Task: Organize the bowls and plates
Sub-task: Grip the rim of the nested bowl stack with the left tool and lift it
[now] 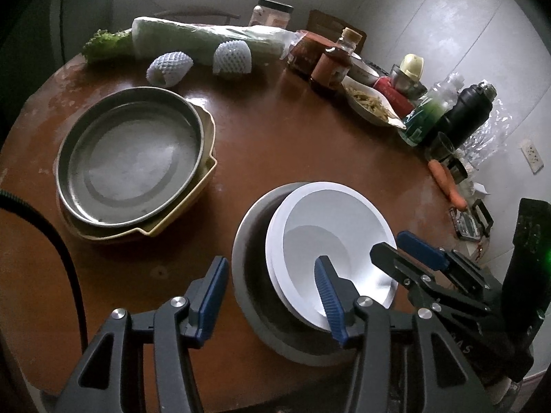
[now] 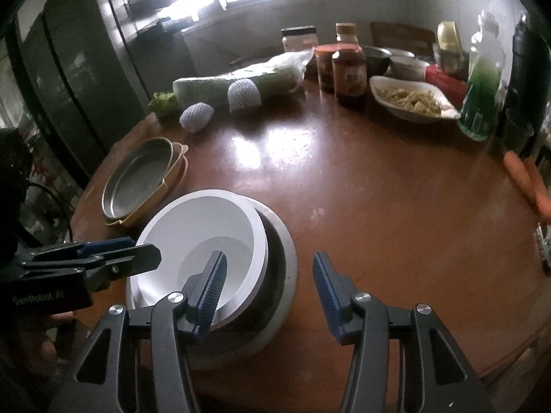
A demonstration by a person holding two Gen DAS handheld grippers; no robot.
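Grey bowl (image 1: 248, 275) inside mostly hidden under white bowls (image 1: 330, 237); yellow dish (image 1: 203, 172) mostly covered by metal pan (image 1: 131, 158); jar labels too blurry to read; carrot (image 2: 527, 182) cut by edge.

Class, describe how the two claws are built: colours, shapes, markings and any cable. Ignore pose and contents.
Both claws are alike: the left claw and right claw have black angular linkage arms with triangular cut-outs and silver round pivot bolts. Their fingers carry blue ribbed pads. The left claw's black body shows white lettering, too blurred to read surely. A black cable runs beside it.
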